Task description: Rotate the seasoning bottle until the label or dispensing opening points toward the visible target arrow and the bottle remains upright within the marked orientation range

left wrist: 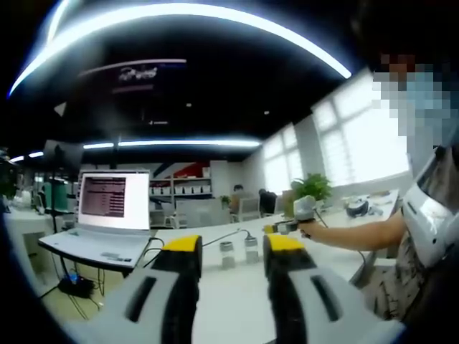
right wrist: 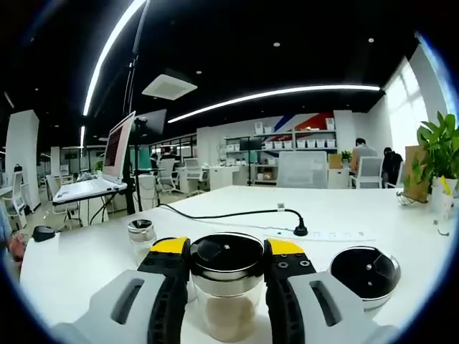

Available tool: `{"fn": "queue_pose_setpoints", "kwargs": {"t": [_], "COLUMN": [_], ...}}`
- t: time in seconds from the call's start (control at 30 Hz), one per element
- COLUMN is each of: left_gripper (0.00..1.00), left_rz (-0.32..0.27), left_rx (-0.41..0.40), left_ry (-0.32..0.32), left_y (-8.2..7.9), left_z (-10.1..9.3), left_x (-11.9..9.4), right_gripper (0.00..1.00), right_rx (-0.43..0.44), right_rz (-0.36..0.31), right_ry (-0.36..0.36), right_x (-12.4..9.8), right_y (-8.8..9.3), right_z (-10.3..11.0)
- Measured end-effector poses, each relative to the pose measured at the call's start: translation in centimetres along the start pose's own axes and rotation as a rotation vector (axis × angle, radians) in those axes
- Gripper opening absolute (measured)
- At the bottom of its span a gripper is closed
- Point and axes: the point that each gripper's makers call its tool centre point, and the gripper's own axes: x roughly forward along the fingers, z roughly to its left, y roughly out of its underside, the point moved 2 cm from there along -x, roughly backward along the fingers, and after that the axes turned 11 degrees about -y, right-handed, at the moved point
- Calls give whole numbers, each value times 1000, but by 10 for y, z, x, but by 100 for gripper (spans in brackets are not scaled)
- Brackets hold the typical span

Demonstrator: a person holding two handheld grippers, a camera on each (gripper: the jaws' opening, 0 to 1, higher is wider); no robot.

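A glass seasoning bottle (right wrist: 226, 283) with a black lid and beige powder stands upright on the white table (right wrist: 86, 265). My right gripper (right wrist: 227, 248) is open, with a yellow-tipped jaw close on each side of the bottle. I cannot tell whether the jaws touch it. My left gripper (left wrist: 233, 245) is open with nothing between its jaws, held back from the table's near edge. In the left gripper view a person's hand holds the right gripper (left wrist: 278, 228) over the table, beside two small bottles (left wrist: 227, 254). No arrow mark is visible.
A second black-lidded jar (right wrist: 368, 274) stands right of the bottle and a small jar (right wrist: 141, 231) to its left. A black cable (right wrist: 237, 213) and a power strip (right wrist: 330, 234) lie behind them. An open laptop (left wrist: 115, 208) is at the table's end, and a potted plant (right wrist: 437, 154) at the far right.
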Motion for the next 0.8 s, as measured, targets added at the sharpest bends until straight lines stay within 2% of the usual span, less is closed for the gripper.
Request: {"fn": "queue_pose_setpoints", "kwargs": {"t": [0.33, 0.53, 0.8], "left_gripper": [36, 36, 35], "left_rz": [18, 16, 21], "left_rx": [-10, -9, -10], "left_ry": [8, 10, -1], "left_y": [9, 10, 12], "left_z": [-2, -2, 4], "left_x": [2, 1, 1], "right_gripper": [39, 39, 39], "right_rx": [11, -46, -32], "right_rz": [1, 32, -2], "right_ry": [-22, -33, -72], "right_x": [-11, -15, -34], "right_y": [0, 1, -4], "right_z": [2, 11, 26]}}
